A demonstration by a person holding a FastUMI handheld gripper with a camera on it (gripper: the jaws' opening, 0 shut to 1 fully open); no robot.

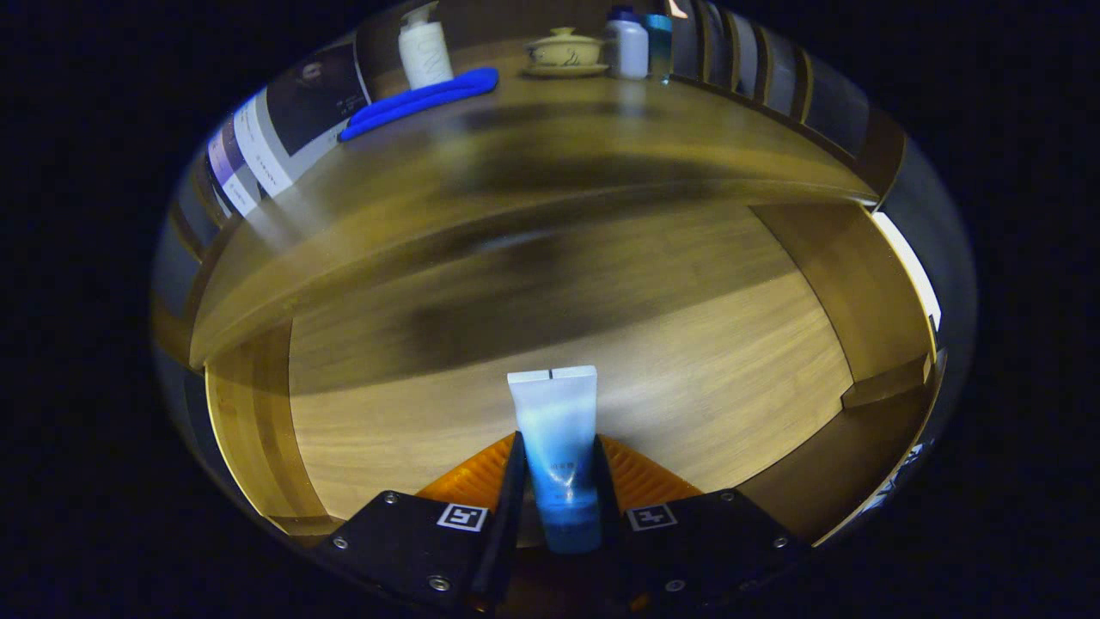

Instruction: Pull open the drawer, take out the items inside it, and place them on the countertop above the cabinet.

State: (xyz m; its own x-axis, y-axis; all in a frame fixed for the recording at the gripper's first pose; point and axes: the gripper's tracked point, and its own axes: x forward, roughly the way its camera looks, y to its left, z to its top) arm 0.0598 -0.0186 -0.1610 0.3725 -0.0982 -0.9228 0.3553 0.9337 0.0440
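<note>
The jaws of the gripper (557, 468) are clenched on a soft blue-and-white plastic tube (556, 447), both fingers pressing its lower half, its flat crimped end pointing ahead over the pale wooden floor of the open drawer (687, 370). Beyond and above lies the wooden counter (550, 146) (its surface blurred), carrying a long bright blue flat object (421, 101), a white pump bottle (425, 52), a yellowish lidded ceramic cup on a saucer (565, 52) and a white bottle with a blue cap (627, 45)
</note>
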